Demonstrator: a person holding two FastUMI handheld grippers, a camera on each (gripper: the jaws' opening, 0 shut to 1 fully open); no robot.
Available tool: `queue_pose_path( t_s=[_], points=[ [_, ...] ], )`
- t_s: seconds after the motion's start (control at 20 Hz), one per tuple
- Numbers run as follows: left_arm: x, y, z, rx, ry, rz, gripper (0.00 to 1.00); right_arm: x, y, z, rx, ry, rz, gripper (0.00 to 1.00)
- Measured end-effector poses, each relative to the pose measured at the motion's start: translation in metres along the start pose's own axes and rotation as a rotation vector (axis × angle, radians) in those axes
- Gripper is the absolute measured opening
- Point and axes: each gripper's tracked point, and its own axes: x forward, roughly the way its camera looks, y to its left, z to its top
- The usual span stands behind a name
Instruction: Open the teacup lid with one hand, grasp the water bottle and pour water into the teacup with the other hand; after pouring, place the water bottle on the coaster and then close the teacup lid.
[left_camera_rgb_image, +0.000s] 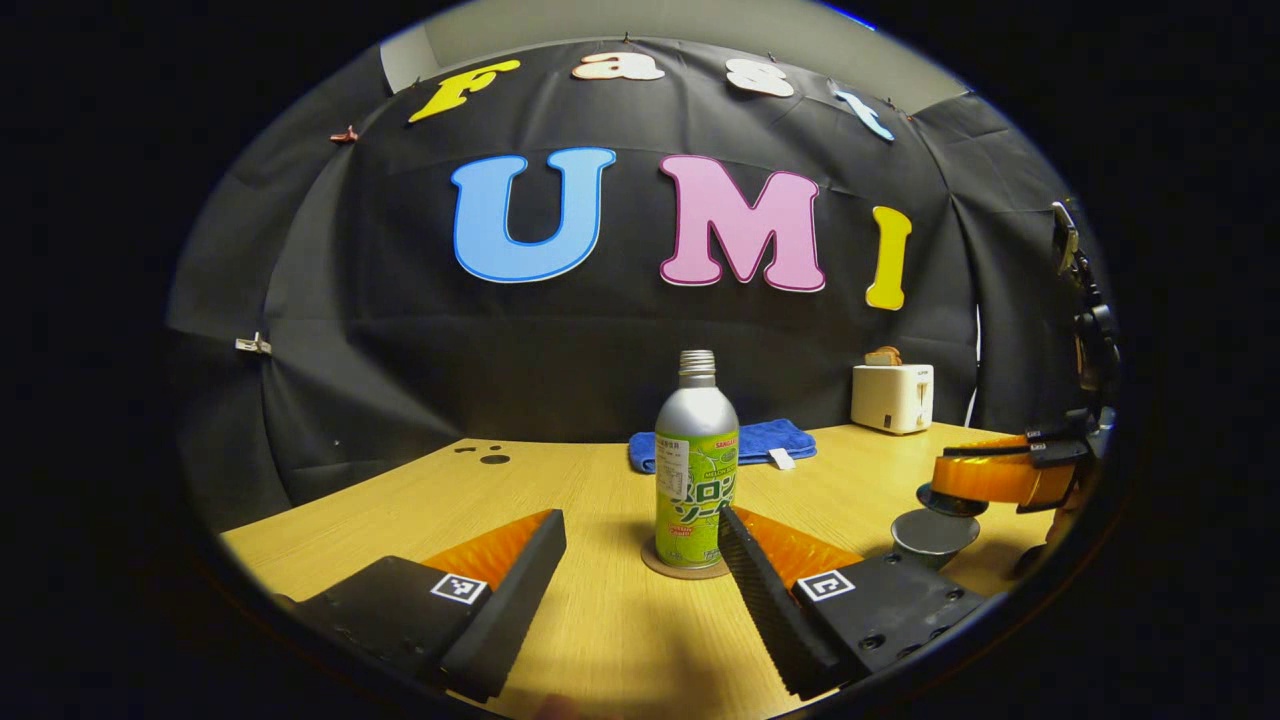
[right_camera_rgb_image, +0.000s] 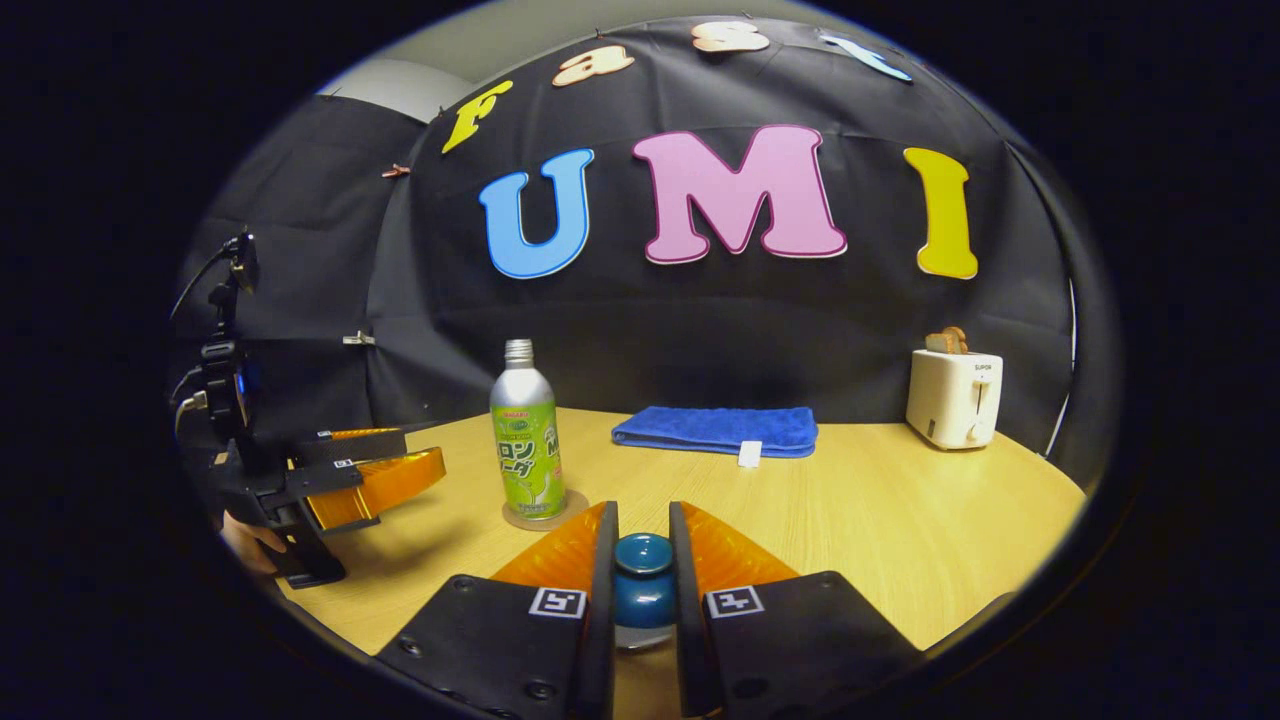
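Bottle label: the water bottle (left_camera_rgb_image: 696, 468) wears a green wrap with Japanese characters; a small band at the wrap's top is too small to make out.
Toaster marking: a small word on the white toaster (right_camera_rgb_image: 953, 398) is too small to tell.
Gripper markers: square black-and-white tags sit on both gripper bodies.
Water bottle: upright on the round coaster (left_camera_rgb_image: 684, 567), toward the middle of the bench (left_camera_rgb_image: 600, 620), silver neck uncapped.
Left gripper (left_camera_rgb_image: 640, 560): jaws wide, bottle standing between and just beyond the fingertips, nearer its right finger; neither finger visibly presses on it.
Right gripper (right_camera_rgb_image: 641, 560): jaws narrow, both fingers clamped on the blue knob of the teacup lid (right_camera_rgb_image: 641, 578).
Teacup: in the left gripper view a grey round lid (left_camera_rgb_image: 934, 532) sits beneath the other gripper near the bench's right edge; the cup body is hidden.
Background: blue towel (right_camera_rgb_image: 716, 428) folded at the bench's far edge; toaster at the far right corner with toast in its slots.
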Motion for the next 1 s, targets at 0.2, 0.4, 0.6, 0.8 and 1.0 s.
queue_pose_path(
  t_s=[0.2,0.4,0.6,0.8,1.0],
  points=[
    [0.0,0.002,0.0,0.0,-0.001,0.011,0.97,0.003,0.001,-0.009,-0.016,0.051,-0.014,0.29],
    [0.001,0.002,-0.001,0.0,0.002,0.01,0.97,0.004,0.008,-0.016,-0.027,0.086,-0.001,0.3],
    [0.001,0.003,-0.001,0.001,0.0,0.018,0.97,0.006,0.008,-0.018,-0.018,0.1,0.003,0.33],
    [0.001,0.005,-0.001,0.001,0.0,0.024,0.97,-0.001,0.004,-0.008,-0.001,0.044,-0.008,0.48],
    [-0.003,0.0,0.0,0.0,0.001,0.03,0.97,-0.02,-0.004,0.013,-0.013,-0.109,-0.06,0.8]
  ],
)
